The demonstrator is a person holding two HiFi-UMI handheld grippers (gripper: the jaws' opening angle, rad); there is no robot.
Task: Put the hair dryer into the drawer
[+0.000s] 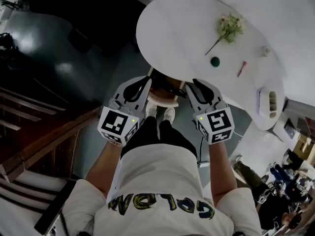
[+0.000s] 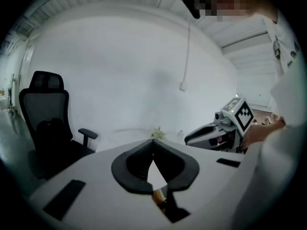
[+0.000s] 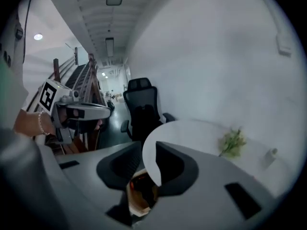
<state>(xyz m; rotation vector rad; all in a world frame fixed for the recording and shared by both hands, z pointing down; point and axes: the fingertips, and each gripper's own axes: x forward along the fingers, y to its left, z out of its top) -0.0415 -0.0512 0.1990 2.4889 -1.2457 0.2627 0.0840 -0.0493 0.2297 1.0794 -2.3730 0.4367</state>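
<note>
Tabletop (image 1: pixel 177 33), round and white, lies ahead of the person, with a black office chair (image 2: pixel 48 123) beyond it. Both grippers hang before its near edge: the left gripper (image 1: pixel 143 81) is clenched and empty, the right gripper (image 1: pixel 197 84) narrowly parted on nothing. A green sprig (image 1: pixel 227 29) and a small green ball (image 1: pixel 215 61) rest on top. The hair dryer seems out of view; I cannot place it.

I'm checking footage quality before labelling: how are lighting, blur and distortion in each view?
Head view: dim overall, floor murky with pale sheen, white table bright but readable. Left gripper view: heavy fisheye bend, black corners, soft background. Right gripper view: same fisheye, bright ceiling lamp, flowers slightly blurred.
</note>
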